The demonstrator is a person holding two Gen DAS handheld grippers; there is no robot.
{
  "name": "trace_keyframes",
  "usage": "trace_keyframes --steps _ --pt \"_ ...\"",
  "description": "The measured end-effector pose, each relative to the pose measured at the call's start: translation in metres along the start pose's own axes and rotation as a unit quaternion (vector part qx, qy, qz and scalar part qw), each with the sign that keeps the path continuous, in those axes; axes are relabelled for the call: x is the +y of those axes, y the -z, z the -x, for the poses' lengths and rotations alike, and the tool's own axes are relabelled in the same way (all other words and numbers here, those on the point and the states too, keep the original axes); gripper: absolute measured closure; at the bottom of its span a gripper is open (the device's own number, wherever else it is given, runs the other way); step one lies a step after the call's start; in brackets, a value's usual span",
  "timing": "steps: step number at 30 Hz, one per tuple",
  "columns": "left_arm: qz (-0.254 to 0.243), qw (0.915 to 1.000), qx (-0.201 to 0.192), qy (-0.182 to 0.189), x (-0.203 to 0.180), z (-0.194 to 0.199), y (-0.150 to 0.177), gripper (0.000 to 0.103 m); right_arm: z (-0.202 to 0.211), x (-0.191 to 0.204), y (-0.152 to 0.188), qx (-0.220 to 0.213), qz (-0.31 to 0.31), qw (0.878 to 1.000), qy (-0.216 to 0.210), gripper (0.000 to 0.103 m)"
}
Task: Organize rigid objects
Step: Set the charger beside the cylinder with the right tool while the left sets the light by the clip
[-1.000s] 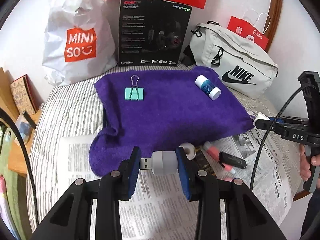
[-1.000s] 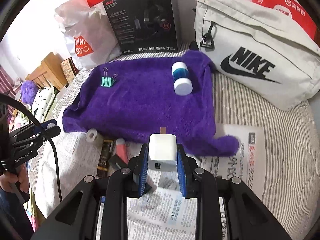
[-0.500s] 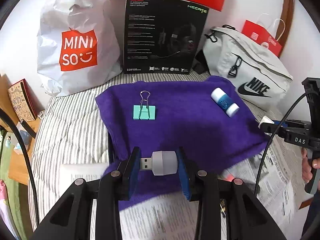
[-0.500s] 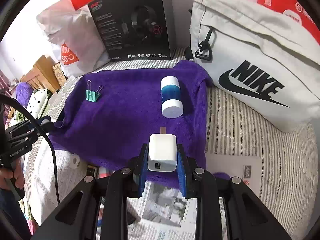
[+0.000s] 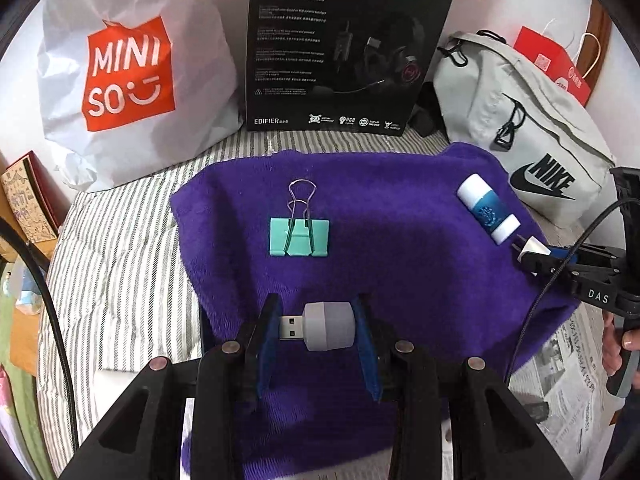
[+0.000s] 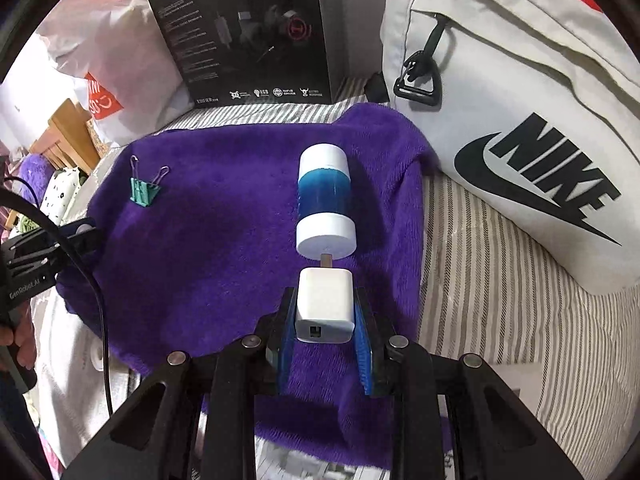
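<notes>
My left gripper is shut on a grey USB plug light, held sideways over the near part of the purple towel. My right gripper is shut on a white charger block, its prongs pointing at the blue and white tube lying on the towel. A teal binder clip lies on the towel's left part; it also shows in the right wrist view. The right gripper shows at the right edge of the left wrist view.
A Miniso bag, a black headset box and a grey Nike bag stand behind the towel. Newspaper lies at the near right. The striped cover is bare right of the towel.
Both grippers have moved forward over the towel with their objects still held. The charger now sits just short of the tube. The items on the newspaper have dropped out of view.
</notes>
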State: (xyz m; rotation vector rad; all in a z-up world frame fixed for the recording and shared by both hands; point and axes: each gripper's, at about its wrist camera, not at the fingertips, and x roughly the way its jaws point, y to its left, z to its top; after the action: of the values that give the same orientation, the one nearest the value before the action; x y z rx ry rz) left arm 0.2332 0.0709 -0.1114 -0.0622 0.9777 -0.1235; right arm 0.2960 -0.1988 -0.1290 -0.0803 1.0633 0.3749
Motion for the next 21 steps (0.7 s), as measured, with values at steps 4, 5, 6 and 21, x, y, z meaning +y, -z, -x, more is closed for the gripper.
trace_keyframes --steps 4,5,6,21 --pt "0.000 1.0000 0.006 0.001 0.000 -0.011 -0.004 0.069 -0.008 -0.003 0.000 0.005 0.000 1.000 0.002 0.077" --pt "0.000 1.0000 0.007 -0.002 0.000 -0.013 -0.005 0.069 -0.009 -0.003 0.000 0.005 0.001 1.000 0.003 0.077" --pt "0.001 1.0000 0.009 -0.002 0.001 -0.015 -0.006 0.069 -0.009 -0.002 0.000 0.003 0.003 1.000 0.003 0.077" --pt "0.000 0.9996 0.024 -0.015 -0.002 -0.042 -0.018 0.069 -0.010 0.003 0.000 -0.004 0.036 0.999 0.012 0.077"
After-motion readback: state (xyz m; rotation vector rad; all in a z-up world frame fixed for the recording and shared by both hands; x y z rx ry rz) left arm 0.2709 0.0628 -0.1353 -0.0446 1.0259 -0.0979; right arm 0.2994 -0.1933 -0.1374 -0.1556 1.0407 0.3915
